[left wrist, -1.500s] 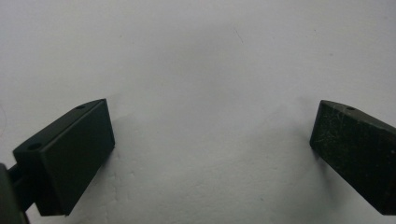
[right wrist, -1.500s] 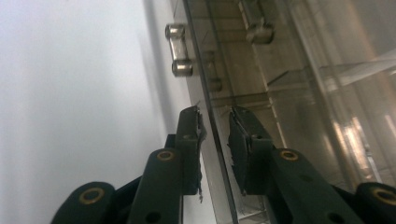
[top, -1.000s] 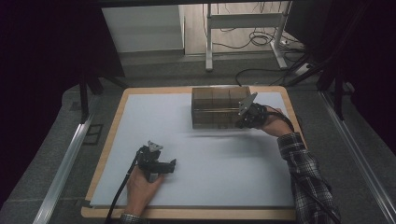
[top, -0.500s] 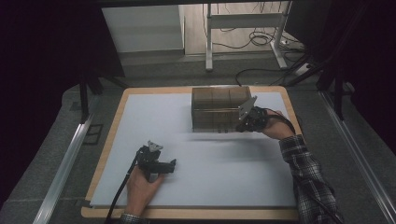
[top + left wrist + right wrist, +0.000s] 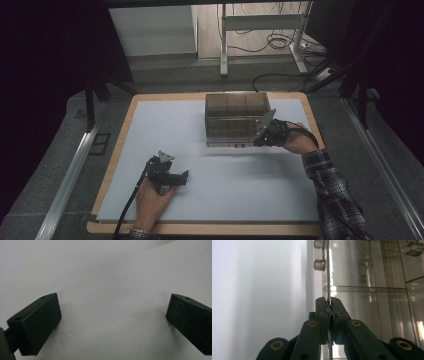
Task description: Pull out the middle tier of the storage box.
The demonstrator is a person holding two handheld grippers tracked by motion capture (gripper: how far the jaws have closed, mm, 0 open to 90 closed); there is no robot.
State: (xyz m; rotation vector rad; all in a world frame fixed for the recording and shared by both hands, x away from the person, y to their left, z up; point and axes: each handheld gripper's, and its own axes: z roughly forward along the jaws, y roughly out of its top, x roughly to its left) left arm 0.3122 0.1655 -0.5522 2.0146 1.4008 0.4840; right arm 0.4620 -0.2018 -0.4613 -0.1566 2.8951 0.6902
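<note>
Box: a clear plastic organizer box (image 5: pixel 235 120) with dividers inside sat toward the far right part of the table, on the white mat (image 5: pixel 215 200). From the high view it looked brownish and see-through, with a row of compartments along the top.

Right claw: the right claw (image 5: pixel 329 305) was clamped shut on a thin clear panel of that box, edge-on between the pads. Looked like the lid or a wall, I honestly couldn't tell which. In the high view it (image 5: pixel 261 138) sat right at the box's near right corner.

Hinge bits: two small clear knuckles (image 5: pixel 319 255) showed on the panel's edge further up from the grip.

Left claw: the left claw (image 5: pixel 113 322) was spread wide with nothing between the pads, just bare white mat under it. High view had it (image 5: pixel 181 176) near the front left of the mat, well apart from the box.

Hands: the left hand (image 5: pixel 150 200) rested low on the mat; the right one (image 5: pixel 299 141) came in with a plaid sleeve (image 5: pixel 332 195).

Table: wooden edge (image 5: pixel 200 230) ran around the mat.
</note>
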